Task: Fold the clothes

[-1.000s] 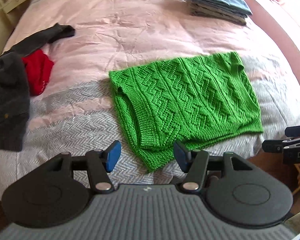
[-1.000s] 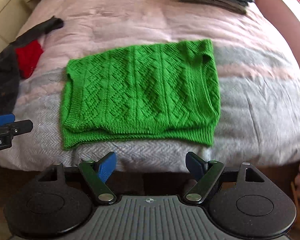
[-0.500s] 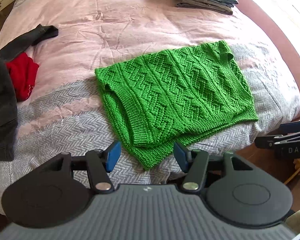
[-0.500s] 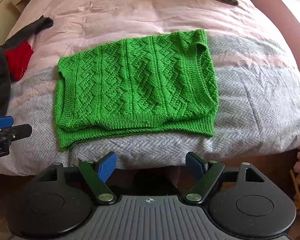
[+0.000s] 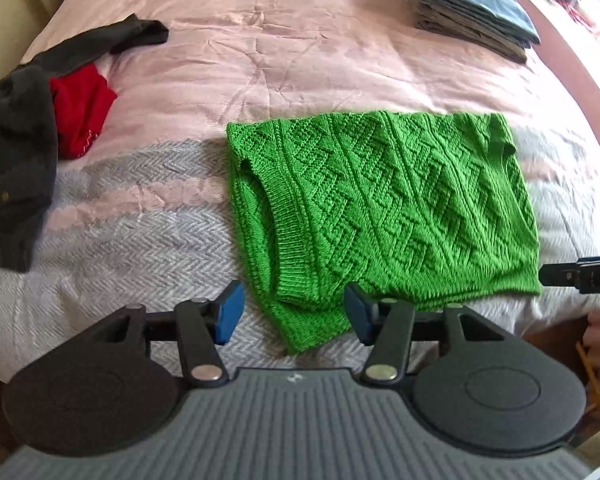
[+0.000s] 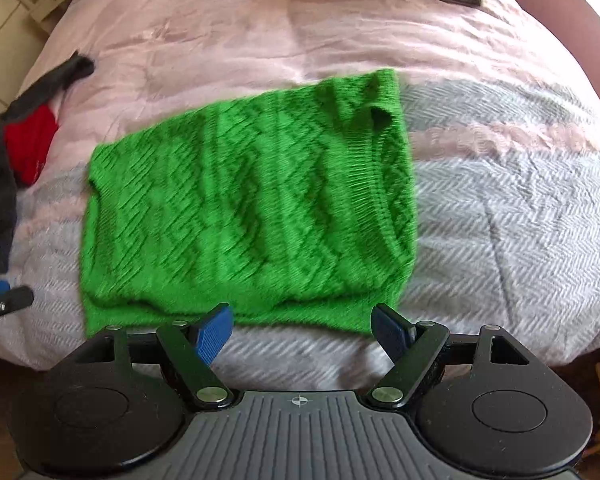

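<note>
Both grippers closing in on near hem of green sweater (image 5: 384, 208).

Left to right: dark and red clothes (image 5: 40, 120) heaped at bed's (image 5: 260, 52) left; sweater, part-folded, mid-bed. Since a second ago both views draw nearer. Left gripper (image 5: 294, 318), jaws wide, straddles the near-left corner; right gripper (image 6: 306, 334), jaws wide, empty, faces the hem.

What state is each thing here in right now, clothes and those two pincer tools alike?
Green knitted sweater: folded, lying flat on the bed, untouched.
Stack of clothes: folded, piled neatly at the far side.
Dark garment: unfolded, heaped.
Red garment: crumpled beside the dark one.
Left gripper: open, empty.
Right gripper: open, empty.
</note>
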The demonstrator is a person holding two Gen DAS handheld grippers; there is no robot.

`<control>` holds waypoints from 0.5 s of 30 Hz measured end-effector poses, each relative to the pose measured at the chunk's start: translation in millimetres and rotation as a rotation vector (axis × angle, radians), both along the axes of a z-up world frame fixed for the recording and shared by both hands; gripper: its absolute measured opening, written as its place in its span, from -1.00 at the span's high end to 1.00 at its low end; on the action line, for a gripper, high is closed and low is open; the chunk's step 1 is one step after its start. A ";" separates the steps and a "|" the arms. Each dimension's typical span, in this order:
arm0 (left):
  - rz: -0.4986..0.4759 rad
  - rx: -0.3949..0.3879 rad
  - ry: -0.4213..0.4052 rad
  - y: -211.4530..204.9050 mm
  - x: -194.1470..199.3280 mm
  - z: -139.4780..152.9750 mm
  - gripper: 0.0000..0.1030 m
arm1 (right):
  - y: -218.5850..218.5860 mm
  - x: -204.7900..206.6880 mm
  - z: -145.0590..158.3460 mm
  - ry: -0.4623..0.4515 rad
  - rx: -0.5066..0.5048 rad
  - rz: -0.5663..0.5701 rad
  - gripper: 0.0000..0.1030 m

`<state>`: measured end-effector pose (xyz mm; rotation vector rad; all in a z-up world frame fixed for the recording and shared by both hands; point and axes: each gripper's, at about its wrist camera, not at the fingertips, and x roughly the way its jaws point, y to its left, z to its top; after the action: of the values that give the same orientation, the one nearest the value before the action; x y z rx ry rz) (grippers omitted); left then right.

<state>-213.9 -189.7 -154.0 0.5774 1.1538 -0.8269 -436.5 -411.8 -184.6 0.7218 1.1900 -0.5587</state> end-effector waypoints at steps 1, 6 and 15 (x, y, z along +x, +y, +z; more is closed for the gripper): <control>0.012 -0.004 0.008 -1.2 -0.3 -4.3 0.18 | -7.4 -5.5 -4.0 -0.011 0.007 -0.013 -0.53; 0.062 -0.030 0.040 -8.7 -2.6 -27.5 0.48 | -42.2 -31.1 -25.0 -0.084 0.051 -0.096 -0.53; 0.073 -0.093 0.056 -24.8 -1.0 -66.7 0.59 | -62.0 -36.2 -51.7 -0.171 -0.001 -0.103 -0.12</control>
<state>-214.9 -214.5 -220.7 0.4350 1.1744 -0.8334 -472.7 -473.8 -236.4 0.8170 0.9978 -0.5706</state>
